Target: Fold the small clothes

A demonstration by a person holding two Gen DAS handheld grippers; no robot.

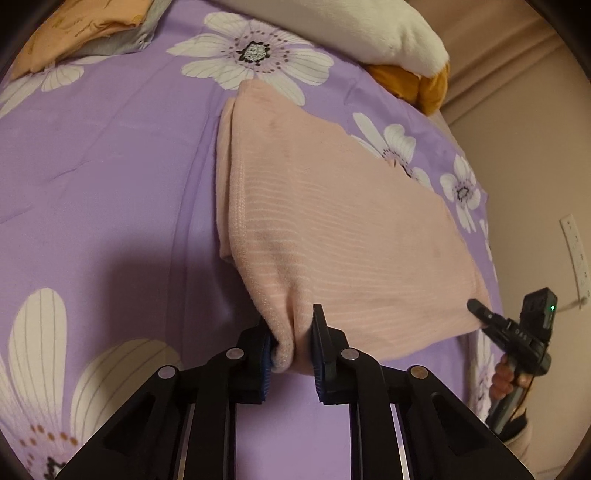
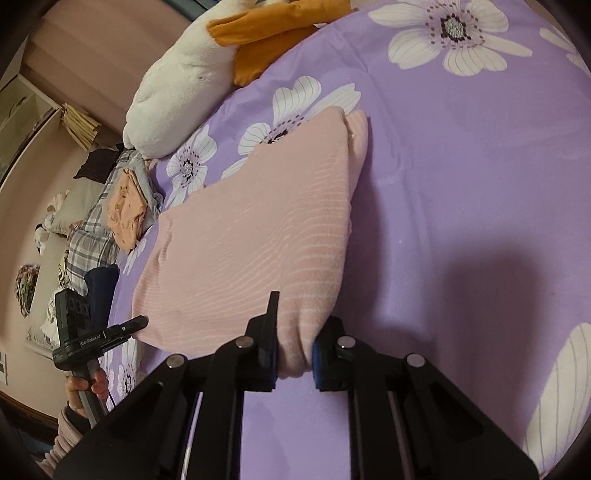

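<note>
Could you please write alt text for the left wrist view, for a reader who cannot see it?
The left gripper pinches the near corner of a pink striped garment on a purple floral bedsheet. At right, the right gripper meets the garment's other near corner. Folded orange clothes lie at far left.

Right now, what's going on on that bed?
A person is folding a pink garment on a purple flowered bedspread, with a handheld gripper in each hand. The left gripper is shut on one near corner of the garment and the right gripper on the other. The rest of it lies flat on the bed. Some folded clothes sit off to the far side.
</note>
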